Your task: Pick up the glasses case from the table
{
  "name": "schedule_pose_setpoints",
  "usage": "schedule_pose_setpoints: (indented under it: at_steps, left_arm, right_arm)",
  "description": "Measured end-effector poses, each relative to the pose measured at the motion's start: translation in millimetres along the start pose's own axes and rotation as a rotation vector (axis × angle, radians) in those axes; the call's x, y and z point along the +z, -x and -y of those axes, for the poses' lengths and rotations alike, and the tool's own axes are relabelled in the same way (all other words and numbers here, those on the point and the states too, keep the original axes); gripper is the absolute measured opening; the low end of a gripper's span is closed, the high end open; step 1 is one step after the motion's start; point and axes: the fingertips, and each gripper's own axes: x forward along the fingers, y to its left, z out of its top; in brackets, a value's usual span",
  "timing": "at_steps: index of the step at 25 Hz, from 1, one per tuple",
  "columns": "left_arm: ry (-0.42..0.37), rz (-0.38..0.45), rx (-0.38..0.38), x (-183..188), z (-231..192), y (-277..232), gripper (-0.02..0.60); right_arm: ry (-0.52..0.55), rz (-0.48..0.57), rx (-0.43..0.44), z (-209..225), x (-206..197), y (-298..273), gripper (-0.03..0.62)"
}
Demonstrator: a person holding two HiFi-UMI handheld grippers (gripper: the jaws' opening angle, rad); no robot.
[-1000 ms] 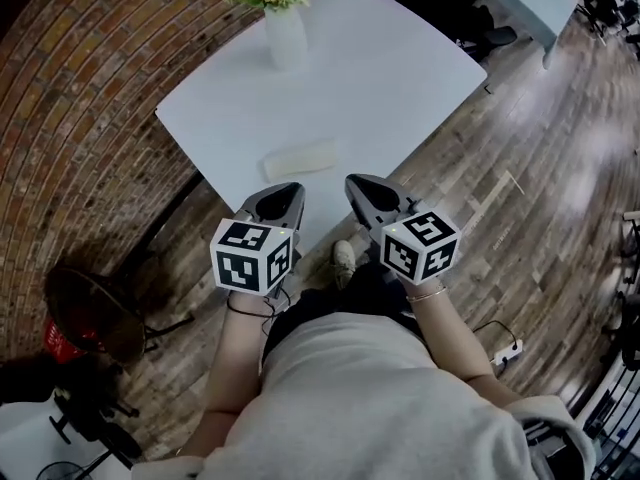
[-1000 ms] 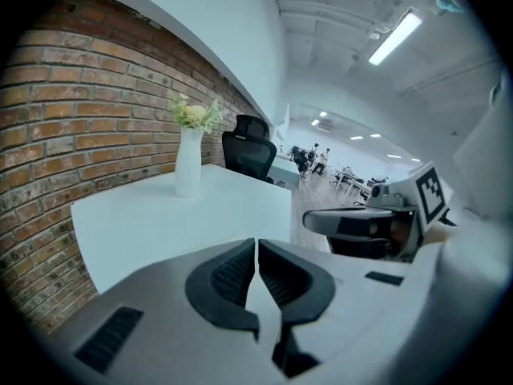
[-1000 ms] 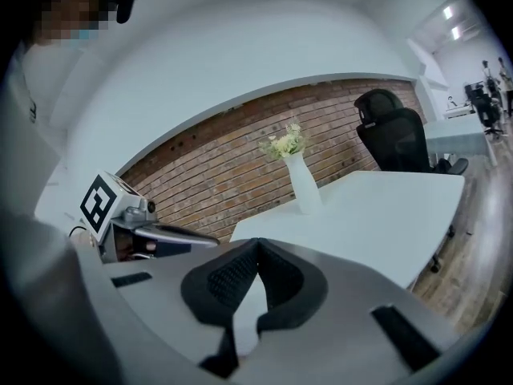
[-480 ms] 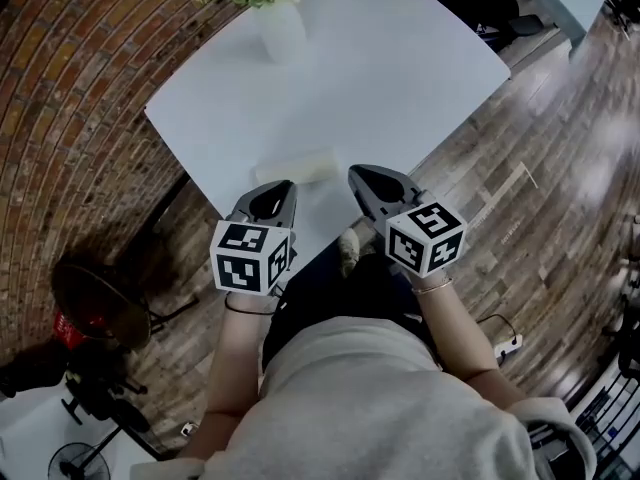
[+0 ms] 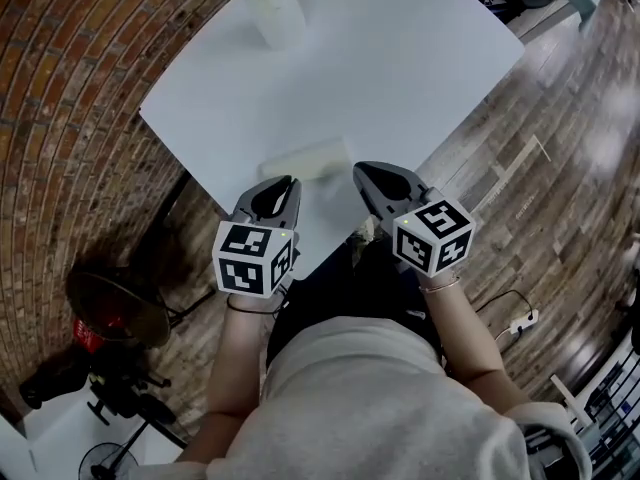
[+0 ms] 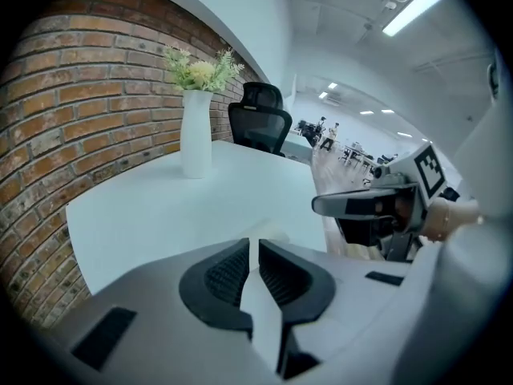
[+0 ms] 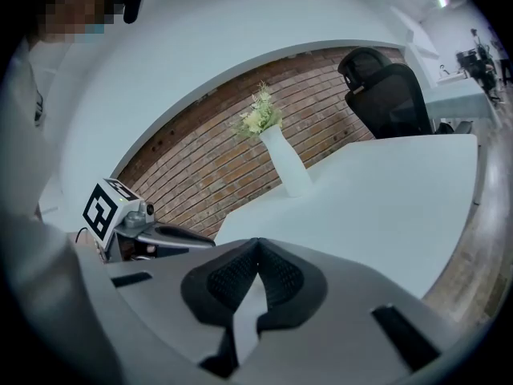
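The glasses case [image 5: 305, 157] is a pale, flat oblong lying on the white table [image 5: 400, 78] near its front edge. My left gripper [image 5: 289, 181] is shut and empty, with its tip just short of the case's left end. A sliver of the case [image 6: 271, 232] shows past the closed jaws of my left gripper [image 6: 252, 243]. My right gripper [image 5: 359, 169] is shut and empty too, close to the case's right end. In the right gripper view the jaws of my right gripper [image 7: 256, 244] meet over the table [image 7: 385, 199], and the case is hidden.
A white vase [image 5: 278, 13] with flowers stands at the table's far left, also seen as vase [image 6: 196, 143] and vase [image 7: 288, 167]. A black office chair [image 6: 260, 125] is behind the table. A brick wall [image 5: 70, 98] runs along the left, and a fan [image 5: 115, 308] stands on the wooden floor.
Both grippers have moved forward and down towards the table's front edge, closing in on the case from either side. Their jaws have stayed shut.
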Motion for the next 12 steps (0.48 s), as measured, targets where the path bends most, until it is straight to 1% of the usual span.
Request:
schedule_pose_setpoints:
  at_steps: [2,3,4,7,8,9,12]
  left_arm:
    - [-0.043,-0.021,-0.006,-1.1,-2.9,-1.1,0.015]
    - [-0.080,-0.037,-0.004,-1.8,-4.8,-2.1,0.016]
    - [-0.128,-0.051,0.000,-2.1,-6.7,-3.2,0.017]
    - [-0.308,-0.093,0.013,-3.4,-12.9,-7.5,0.021]
    - [-0.358,-0.110,0.009,-5.0,-14.6,-9.7,0.046]
    - [-0.399,-0.126,0.001,-6.7,-16.3,-12.3,0.093]
    - [-0.496,-0.161,-0.022,-10.7,-21.9,-22.5,0.150]
  right_arm:
    - [0.009,0.008,-0.002,-0.4,4.9,-3.5,-0.002]
    - [0.011,0.012,-0.005,0.1,6.9,-4.9,-0.002]
    - [0.013,0.015,-0.008,0.4,8.3,-6.2,-0.002]
    - [0.031,0.008,-0.010,-0.3,8.8,-10.8,-0.002]
    - [0.036,0.002,-0.011,-0.5,7.7,-12.5,-0.002]
    - [0.038,-0.002,-0.012,-0.3,6.4,-14.3,-0.002]
    - [0.026,-0.008,-0.017,2.2,1.5,-18.9,-0.002]
